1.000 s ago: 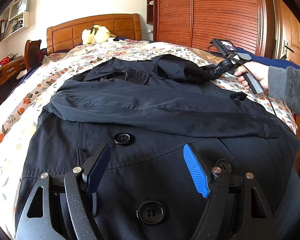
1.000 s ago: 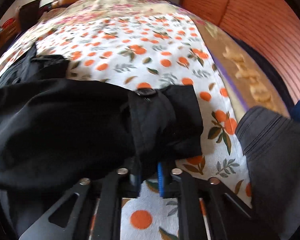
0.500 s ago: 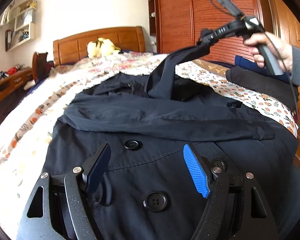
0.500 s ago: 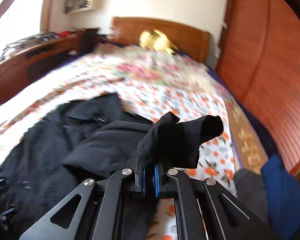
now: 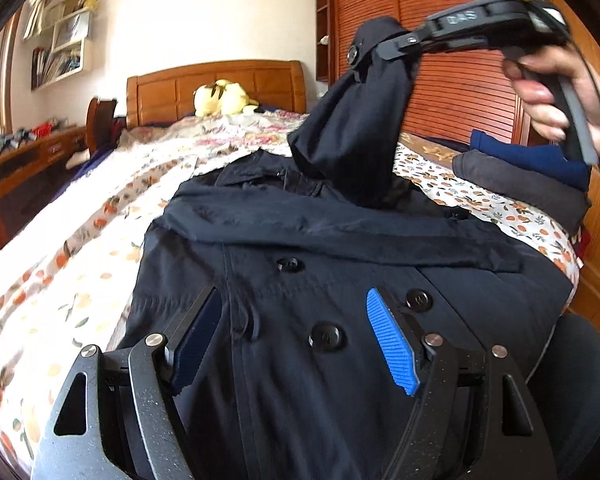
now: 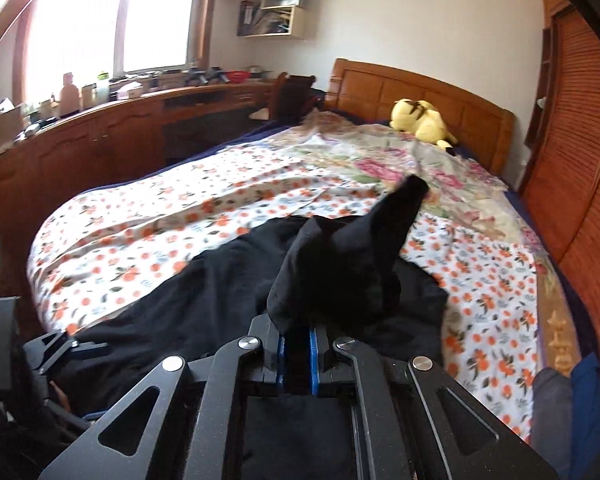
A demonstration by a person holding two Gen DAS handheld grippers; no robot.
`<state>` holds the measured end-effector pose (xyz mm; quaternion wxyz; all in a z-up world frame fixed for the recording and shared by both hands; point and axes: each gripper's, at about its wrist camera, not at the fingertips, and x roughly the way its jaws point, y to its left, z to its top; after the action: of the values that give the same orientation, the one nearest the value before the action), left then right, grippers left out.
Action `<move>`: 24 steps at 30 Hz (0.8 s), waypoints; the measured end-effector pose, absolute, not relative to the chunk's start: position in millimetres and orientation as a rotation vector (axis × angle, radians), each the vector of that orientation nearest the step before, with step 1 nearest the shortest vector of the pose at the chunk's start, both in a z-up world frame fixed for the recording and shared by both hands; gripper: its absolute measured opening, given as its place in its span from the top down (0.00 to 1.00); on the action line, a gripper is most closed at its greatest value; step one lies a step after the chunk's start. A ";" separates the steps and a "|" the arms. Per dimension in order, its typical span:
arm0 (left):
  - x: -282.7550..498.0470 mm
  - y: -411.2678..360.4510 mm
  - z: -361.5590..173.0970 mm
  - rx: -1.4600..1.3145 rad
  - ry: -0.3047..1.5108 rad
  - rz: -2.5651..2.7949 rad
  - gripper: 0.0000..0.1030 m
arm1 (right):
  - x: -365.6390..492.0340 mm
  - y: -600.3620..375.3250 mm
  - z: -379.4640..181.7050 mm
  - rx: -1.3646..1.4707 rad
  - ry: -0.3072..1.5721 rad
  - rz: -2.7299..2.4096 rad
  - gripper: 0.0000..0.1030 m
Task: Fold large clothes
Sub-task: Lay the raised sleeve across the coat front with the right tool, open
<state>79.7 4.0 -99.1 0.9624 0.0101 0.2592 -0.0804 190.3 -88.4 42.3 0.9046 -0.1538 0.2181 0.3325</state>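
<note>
Left tool (image 5: 296, 344) is spread wide with nothing in it, hovering right over the buttoned front of the dark coat (image 5: 340, 360) laid flat on the bed (image 5: 80, 260). Just past it, one sleeve is already folded across the chest. Further out and up to the right, the right tool (image 6: 298, 344) pinches the other sleeve's cuff (image 5: 376, 92), jaws starting to ease apart, fabric still between them. Yellow plush (image 5: 224, 98) sits way back by the headboard.
</note>
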 end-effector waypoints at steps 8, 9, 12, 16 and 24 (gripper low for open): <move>67.0 15.4 -95.7 -0.012 0.547 -0.127 0.26 | 165.3 -114.1 50.8 -0.227 0.502 0.764 0.54; 66.5 16.7 -94.5 -0.018 0.549 -0.123 0.26 | 164.1 -118.0 51.0 -0.218 0.501 0.768 0.53; 64.4 20.2 -90.9 -0.028 0.548 -0.110 0.26 | 157.6 -131.7 49.3 -0.185 0.498 0.756 0.53; 64.0 21.7 -83.6 -0.049 0.546 -0.109 0.26 | 148.7 -144.2 30.0 -0.184 0.506 0.693 0.52; 71.5 -3.6 -74.8 0.011 0.562 -0.130 0.26 | 167.7 -163.8 -31.6 -0.075 0.556 0.595 0.52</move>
<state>71.5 -3.6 -74.8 0.9587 0.0057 0.2771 -0.0643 167.7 -163.8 -31.6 0.9177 -0.0363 0.2701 0.2891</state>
